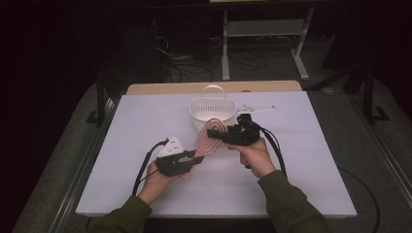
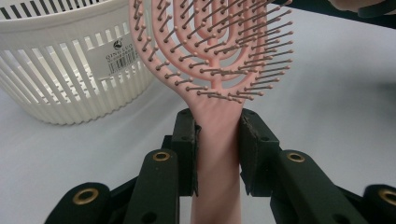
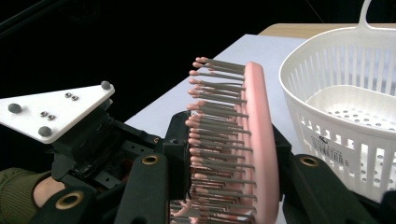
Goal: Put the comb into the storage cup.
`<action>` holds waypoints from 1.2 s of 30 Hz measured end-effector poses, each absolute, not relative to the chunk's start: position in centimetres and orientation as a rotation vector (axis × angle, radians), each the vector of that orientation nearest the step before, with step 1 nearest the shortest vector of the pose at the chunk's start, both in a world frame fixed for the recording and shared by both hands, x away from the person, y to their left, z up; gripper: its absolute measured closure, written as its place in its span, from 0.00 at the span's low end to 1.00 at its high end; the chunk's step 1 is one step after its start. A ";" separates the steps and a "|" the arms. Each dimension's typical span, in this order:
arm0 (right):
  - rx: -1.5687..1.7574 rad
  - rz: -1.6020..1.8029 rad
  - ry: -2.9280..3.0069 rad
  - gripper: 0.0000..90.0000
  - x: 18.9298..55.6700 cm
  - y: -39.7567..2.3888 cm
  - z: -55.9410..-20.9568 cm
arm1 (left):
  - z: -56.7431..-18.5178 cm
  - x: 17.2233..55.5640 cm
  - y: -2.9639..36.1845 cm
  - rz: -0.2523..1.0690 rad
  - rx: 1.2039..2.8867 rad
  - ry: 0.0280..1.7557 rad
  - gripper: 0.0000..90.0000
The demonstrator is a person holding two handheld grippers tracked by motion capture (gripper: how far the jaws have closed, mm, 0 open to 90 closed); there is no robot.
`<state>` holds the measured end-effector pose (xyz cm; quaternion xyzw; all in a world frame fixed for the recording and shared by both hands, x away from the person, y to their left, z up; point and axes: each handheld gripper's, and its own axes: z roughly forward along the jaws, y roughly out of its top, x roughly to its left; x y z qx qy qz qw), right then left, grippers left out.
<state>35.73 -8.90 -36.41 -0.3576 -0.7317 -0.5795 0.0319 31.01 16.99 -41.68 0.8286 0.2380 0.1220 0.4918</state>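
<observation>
Pink hairbrush [image 1: 210, 138] held between both grippers | left gripper [image 2: 218, 154] pinches its handle | right gripper [image 3: 224, 168] clamps its bristled head | white basket [image 1: 212, 110] just beyond.

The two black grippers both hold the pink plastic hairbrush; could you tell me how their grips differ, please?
The left gripper clamps the pink plastic hairbrush by its smooth handle; the right gripper clamps its bristled head. The left sits nearer the person, the right nearer the white slatted basket. Both are shut on it.

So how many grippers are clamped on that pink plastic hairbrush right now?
2. The left gripper clamps the pink plastic hairbrush by its handle; the right gripper clamps its bristled head, beside the white slatted basket.
</observation>
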 end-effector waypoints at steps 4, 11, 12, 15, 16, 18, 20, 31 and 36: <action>-1.095 -1.791 -2.244 0.70 35.7 -8.9 -36.4 | -41.6 31.0 17.0 0.296 2.008 0.576 0.78; -1.122 -1.805 -2.233 0.70 35.7 -9.2 -36.3 | -41.5 31.2 17.3 0.299 1.992 0.593 0.71; -1.122 -1.810 -2.234 0.70 35.8 -9.3 -36.3 | -41.5 31.2 17.4 0.295 1.993 0.594 0.69; -1.127 -1.819 -2.228 0.70 35.8 -9.5 -36.2 | -41.5 31.2 17.4 0.291 1.991 0.596 0.65; -1.131 -1.823 -2.226 0.70 35.8 -9.5 -36.1 | -41.4 31.1 17.4 0.289 1.987 0.600 0.64; -1.136 -1.829 -2.225 0.70 35.7 -9.7 -36.0 | -41.4 31.1 17.5 0.287 1.983 0.603 0.61; -1.142 -1.840 -2.221 0.70 35.8 -9.9 -35.9 | -41.2 31.1 17.7 0.280 1.979 0.614 0.58; -1.171 -1.867 -2.215 0.70 35.9 -10.8 -35.7 | -41.1 31.4 19.5 0.231 2.016 0.622 0.45; -1.175 -1.873 -2.215 0.70 35.8 -10.9 -35.6 | -41.1 31.4 20.5 0.218 2.033 0.621 0.40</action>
